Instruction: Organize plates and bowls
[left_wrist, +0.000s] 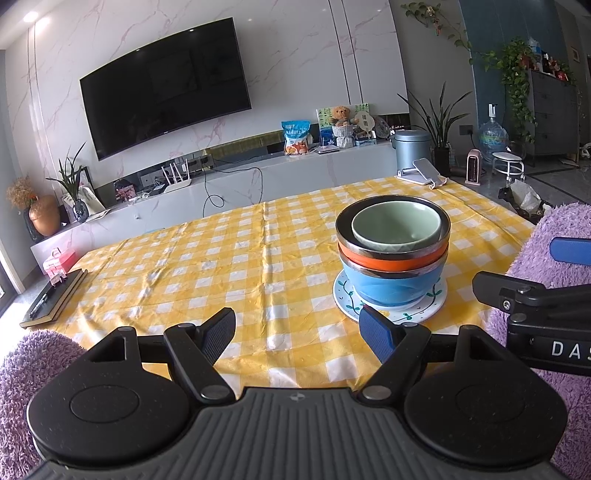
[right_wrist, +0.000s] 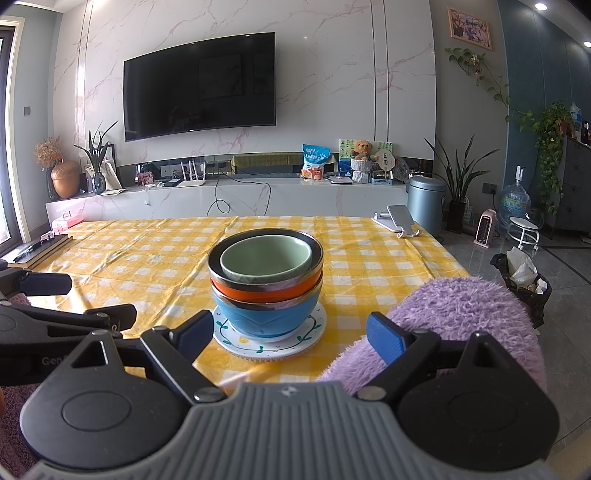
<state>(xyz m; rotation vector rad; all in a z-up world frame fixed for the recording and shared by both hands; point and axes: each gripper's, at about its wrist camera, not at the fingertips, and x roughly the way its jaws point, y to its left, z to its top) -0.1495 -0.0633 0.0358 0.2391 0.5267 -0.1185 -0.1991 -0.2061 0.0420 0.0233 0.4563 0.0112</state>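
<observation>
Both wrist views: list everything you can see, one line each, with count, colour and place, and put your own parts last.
plate: one, white with green vine pattern, on the tablecloth, under the bowls
blue bowl: one, blue, on the plate
orange bowl: one, orange with metal rim, nested in the blue bowl
green bowl: one, pale green, nested on top
tablecloth: one, yellow and white check, covering the table
phone stand: one, white, far right corner of the table
notebook: one, dark, with pen, left table edge
television: one, black, on the wall
left gripper: one, black, fingers open, empty
right gripper: one, black, fingers open, empty
</observation>
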